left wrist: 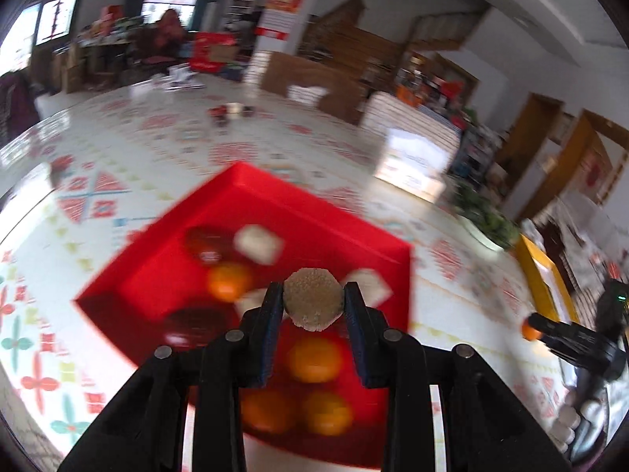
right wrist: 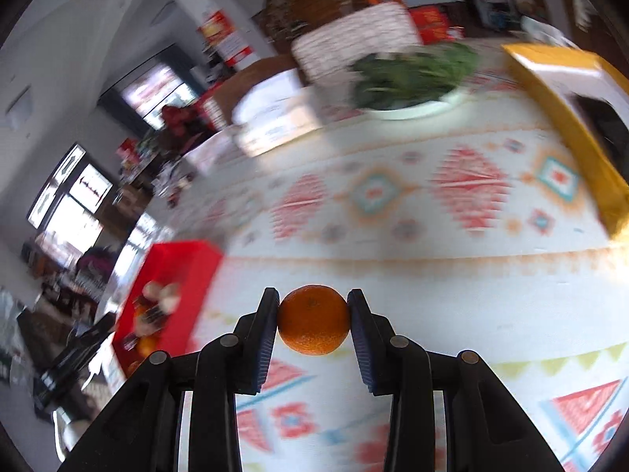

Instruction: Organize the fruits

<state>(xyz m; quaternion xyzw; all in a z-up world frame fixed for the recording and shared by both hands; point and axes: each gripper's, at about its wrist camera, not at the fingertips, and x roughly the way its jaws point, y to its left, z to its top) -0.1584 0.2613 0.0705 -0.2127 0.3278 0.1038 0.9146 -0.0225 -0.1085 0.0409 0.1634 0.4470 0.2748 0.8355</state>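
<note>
My left gripper (left wrist: pixel 313 299) is shut on a beige, rough-skinned round fruit (left wrist: pixel 312 299) and holds it above a red tray (left wrist: pixel 243 185). The tray holds several oranges (left wrist: pixel 314 358), dark red fruits (left wrist: pixel 206 238) and pale wrapped fruits (left wrist: pixel 259 242), all blurred. My right gripper (right wrist: pixel 313 318) is shut on an orange (right wrist: pixel 313 319) and holds it above the patterned tablecloth, to the right of the red tray (right wrist: pixel 184 263). The right gripper with its orange also shows at the right edge of the left wrist view (left wrist: pixel 528 330).
A white bowl of green leaves (right wrist: pixel 412 74) stands at the far side of the table. A yellow box (right wrist: pixel 570 118) lies at the right. White boxes (right wrist: pixel 275 118) stand at the back. Small dark items (left wrist: pixel 226 112) sit far across the table.
</note>
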